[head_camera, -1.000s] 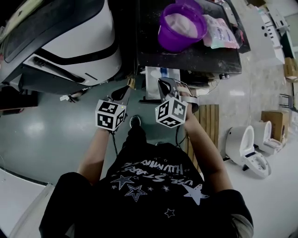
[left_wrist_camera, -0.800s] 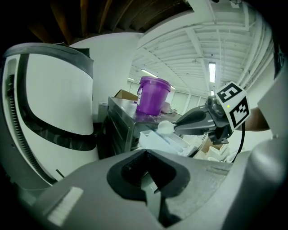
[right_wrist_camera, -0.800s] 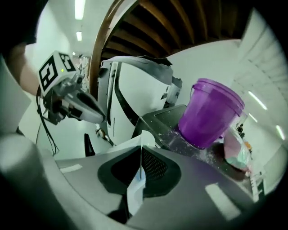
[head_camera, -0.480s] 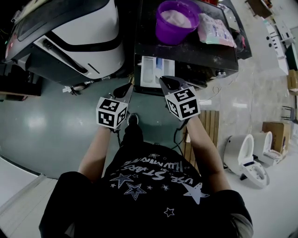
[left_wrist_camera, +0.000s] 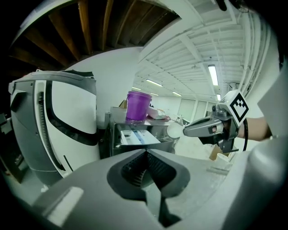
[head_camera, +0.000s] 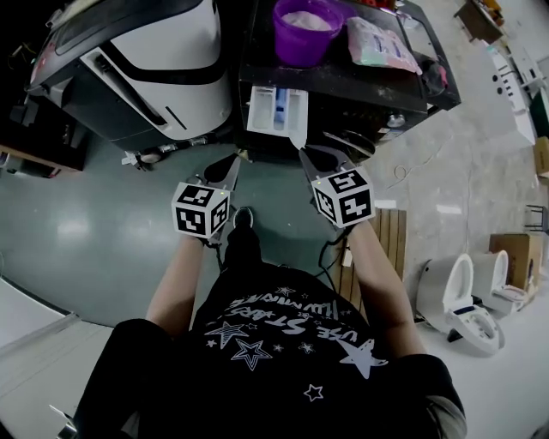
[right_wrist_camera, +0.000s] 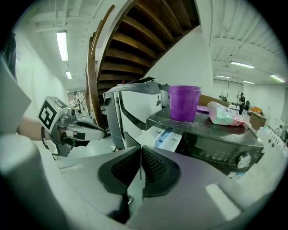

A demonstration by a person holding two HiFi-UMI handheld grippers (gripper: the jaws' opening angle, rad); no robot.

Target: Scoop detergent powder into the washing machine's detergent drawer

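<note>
The washing machine's detergent drawer (head_camera: pixel 274 110) stands pulled out of the dark machine (head_camera: pixel 360 86). On the machine's top are a purple tub (head_camera: pixel 306 26) of white powder and a detergent bag (head_camera: pixel 377 41). My right gripper (head_camera: pixel 304 153) is just below the drawer, shut on a thin white scoop (left_wrist_camera: pixel 174 130) whose round bowl shows at its tip in the left gripper view. My left gripper (head_camera: pixel 233 163) hovers beside it, to its left, shut with nothing between its jaws. Both grippers are short of the drawer (right_wrist_camera: pixel 164 134) and well below the tub (right_wrist_camera: pixel 184 102).
A large white and black appliance (head_camera: pixel 146 60) stands left of the machine. Wooden slats (head_camera: pixel 390 231) lie on the floor at right, with white toilets (head_camera: pixel 459 300) and a cardboard box (head_camera: pixel 515 249) beyond. The floor is grey-green.
The head view has pulled back, so the machine and tub sit higher in frame. My right gripper has turned slightly and edged right. The left gripper has barely moved.
</note>
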